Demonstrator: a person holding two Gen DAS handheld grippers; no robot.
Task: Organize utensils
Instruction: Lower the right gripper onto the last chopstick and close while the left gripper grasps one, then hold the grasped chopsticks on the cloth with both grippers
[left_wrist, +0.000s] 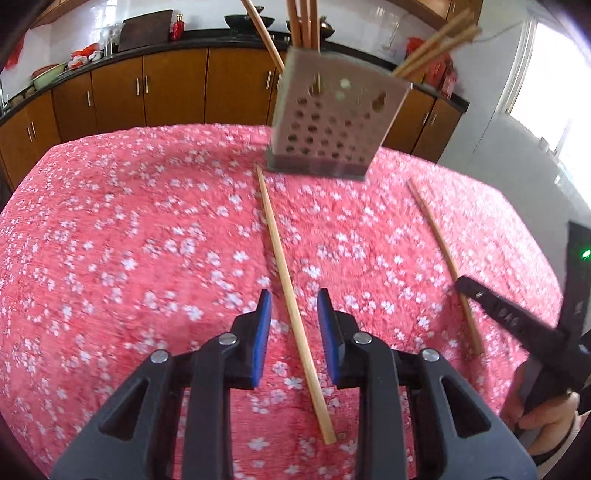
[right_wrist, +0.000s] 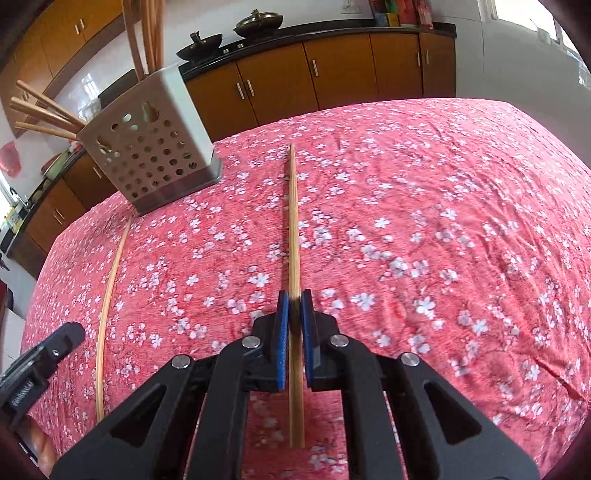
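Observation:
A perforated metal utensil holder (left_wrist: 325, 114) stands on the pink floral cloth with several wooden chopsticks in it; it also shows in the right wrist view (right_wrist: 155, 147). My left gripper (left_wrist: 294, 295) is open, its blue pads on either side of a chopstick (left_wrist: 288, 280) that lies on the cloth. My right gripper (right_wrist: 294, 295) is shut on a second chopstick (right_wrist: 293, 221), which points away along the cloth. In the left wrist view that chopstick (left_wrist: 436, 240) and the right gripper (left_wrist: 461, 284) show at the right. The left chopstick (right_wrist: 110, 280) shows in the right wrist view.
The pink cloth (left_wrist: 147, 240) covers the whole table. Brown kitchen cabinets (left_wrist: 166, 88) with a dark counter run behind the table, holding bowls and pans. A window (left_wrist: 550, 85) is at the right.

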